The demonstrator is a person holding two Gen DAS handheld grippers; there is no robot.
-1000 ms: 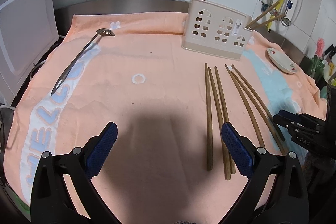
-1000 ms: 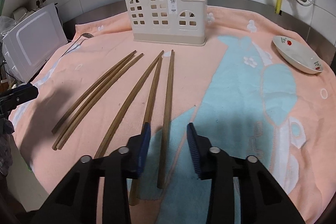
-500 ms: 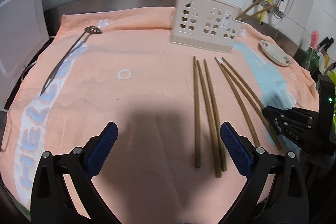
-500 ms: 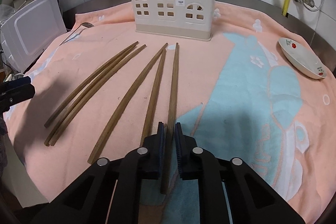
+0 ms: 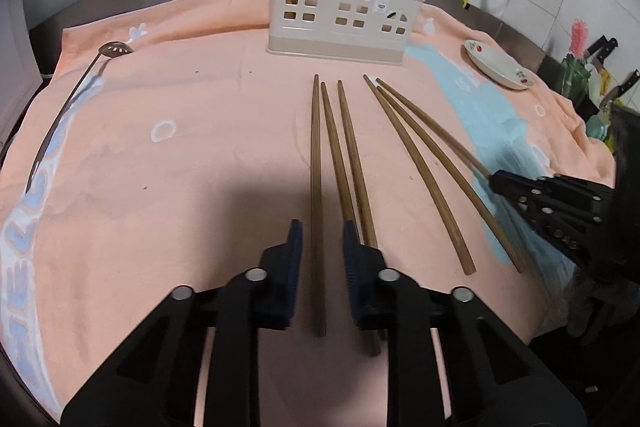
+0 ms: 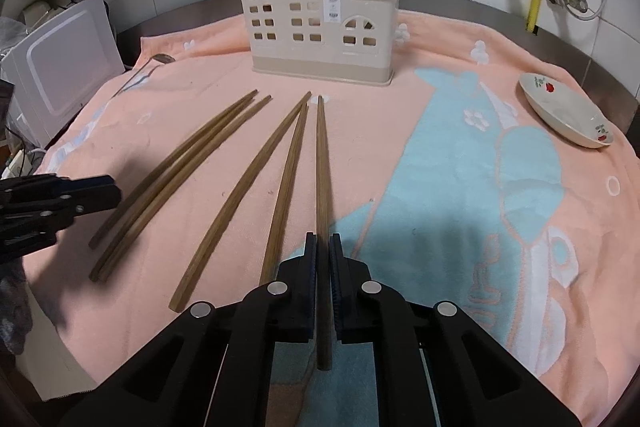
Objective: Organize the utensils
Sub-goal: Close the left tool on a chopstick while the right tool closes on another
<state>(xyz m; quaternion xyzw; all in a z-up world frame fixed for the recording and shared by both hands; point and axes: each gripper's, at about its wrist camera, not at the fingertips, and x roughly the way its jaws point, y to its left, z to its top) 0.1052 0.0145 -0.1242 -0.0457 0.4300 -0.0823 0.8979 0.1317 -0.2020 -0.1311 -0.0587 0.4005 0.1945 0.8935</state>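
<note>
My right jaws [image 6: 323, 251] pinch a chopstick [image 6: 322, 163] pointing to 12 o'clock at the rack [image 6: 316, 27], while my left jaws [image 5: 320, 247] straddle another, narrow but unclosed.

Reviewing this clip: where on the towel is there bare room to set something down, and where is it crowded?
Bare towel lies between the slotted spoon and the leftmost chopstick. The blue print between the rightmost chopstick and the dish is also bare. The middle is crowded: six chopsticks fan out before the utensil holder, with the left gripper and right gripper there.
</note>
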